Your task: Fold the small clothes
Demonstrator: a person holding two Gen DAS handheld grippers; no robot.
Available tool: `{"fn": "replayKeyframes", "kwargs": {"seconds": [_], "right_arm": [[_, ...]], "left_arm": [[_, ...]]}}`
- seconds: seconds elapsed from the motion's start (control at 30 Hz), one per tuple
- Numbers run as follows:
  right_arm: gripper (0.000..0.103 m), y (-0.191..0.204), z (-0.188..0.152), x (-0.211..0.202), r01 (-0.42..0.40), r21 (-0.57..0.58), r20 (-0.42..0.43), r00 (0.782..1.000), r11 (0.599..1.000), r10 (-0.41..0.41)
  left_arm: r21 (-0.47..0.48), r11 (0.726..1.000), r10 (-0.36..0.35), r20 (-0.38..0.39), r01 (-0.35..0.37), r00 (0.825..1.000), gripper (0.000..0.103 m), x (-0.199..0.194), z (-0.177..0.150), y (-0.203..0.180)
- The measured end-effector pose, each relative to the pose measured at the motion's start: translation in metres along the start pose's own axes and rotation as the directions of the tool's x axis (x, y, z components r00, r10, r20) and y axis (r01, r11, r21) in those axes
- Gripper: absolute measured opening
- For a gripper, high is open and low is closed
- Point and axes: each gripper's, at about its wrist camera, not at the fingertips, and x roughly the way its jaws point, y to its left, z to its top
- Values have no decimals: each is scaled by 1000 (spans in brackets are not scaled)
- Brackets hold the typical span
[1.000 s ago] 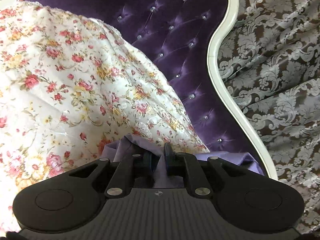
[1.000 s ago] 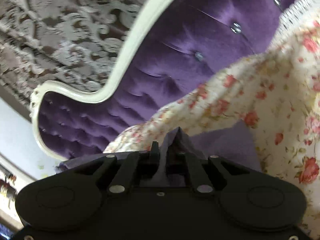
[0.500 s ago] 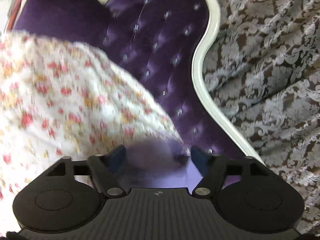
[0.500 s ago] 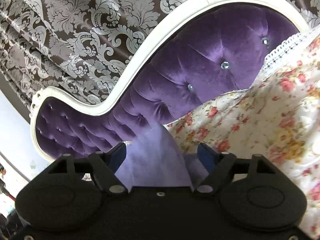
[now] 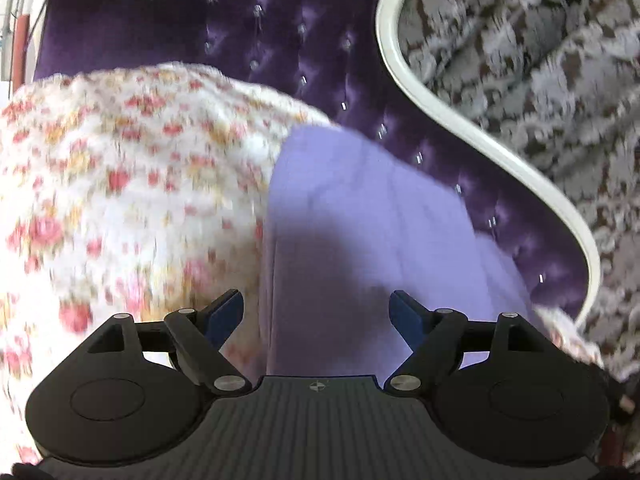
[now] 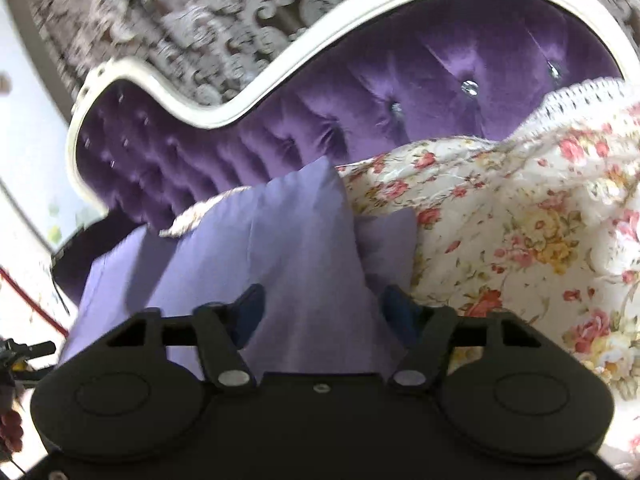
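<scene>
Lilac cloth [image 5: 372, 216], smooth and softly creased, is seen laid over a white bedspread [image 5: 120, 184] printed with pink and yellow roses, its near edge lying between the spread fingers of both tools. The left gripper [image 5: 316, 316] has just been opened further, and its blue pads [image 5: 224, 314] are held clear of the fabric. The right gripper [image 6: 320, 312] stands apart as well, though its jaws have just been drawn somewhat closer; a peaked fold of the lilac cloth [image 6: 296, 236] rises between them, unpinched. Behind, a headboard [image 6: 400, 92] of tufted purple velvet, studded with crystal buttons and framed in a curved cream moulding, is backed by a brown curtain [image 6: 180, 20] with silver damask scrolls. A lace trim edges the bedspread at the far right.
</scene>
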Motion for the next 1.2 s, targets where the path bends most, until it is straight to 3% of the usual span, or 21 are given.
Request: {"fn": "replayKeyframes", "kwargs": {"seconds": [0.1, 0.27, 0.3, 0.37, 0.4, 0.47, 0.57, 0.67, 0.77, 0.87, 0.93, 0.97, 1.0, 1.07, 1.2], "right_arm": [[53, 6, -5, -7, -2, -55, 15, 1000, 998, 3], [53, 6, -6, -11, -15, -60, 26, 1000, 998, 17], [53, 7, -6, -10, -14, -65, 26, 1000, 998, 16], [45, 9, -6, -9, -1, -83, 32, 999, 997, 4], [14, 12, -6, -10, 21, -97, 38, 999, 995, -18], [14, 14, -4, -18, 15, -85, 52, 999, 996, -10], [12, 13, -1, -42, -37, -30, 79, 996, 999, 39], [11, 6, -7, -63, -74, 37, 91, 993, 997, 70], [11, -3, -22, -57, -10, 60, 37, 999, 998, 8], [11, -8, -40, -38, 61, 35, -16, 998, 997, -61], [12, -1, -41, -36, 94, -4, -6, 996, 996, -94], [14, 5, -38, -36, 113, -29, -8, 993, 993, -114], [23, 11, -36, -37, 133, -61, -7, 991, 989, -133], [24, 19, -34, -41, 166, -125, -6, 986, 978, -168], [76, 22, -40, -46, 190, -153, 4, 981, 970, -192]], "left_arm": [[31, 999, -10, -33, 11, 999, 79, 1, -14, -2], [35, 999, -28, -10, 29, 1000, 75, 2, -20, -2], [29, 999, -36, -1, 36, 999, 69, 2, -20, -2], [21, 999, -38, 14, 37, 999, 35, 1, -19, -2], [15, 999, -36, 25, 36, 999, 23, -1, -19, -1], [-12, 998, -59, 26, 59, 998, 13, -8, -15, 3], [-65, 988, -135, 26, 137, 990, 7, -25, -10, 12], [-69, 984, -166, 13, 166, 986, 7, -34, -13, 18], [-67, 989, -131, -42, 128, 990, 9, -21, -25, 28], [-101, 988, -119, -43, 114, 992, 12, -10, -32, 34], [-41, 996, -82, -30, 81, 996, 15, -13, -32, 28], [-6, 998, -62, -22, 62, 998, 18, -15, -32, 23], [26, 999, -37, -9, 38, 999, 22, -20, -32, 17], [74, 997, 34, 25, -35, 999, 51, -30, -31, 7], [130, 987, 81, 122, -97, 989, 70, -54, -28, -18]]}}
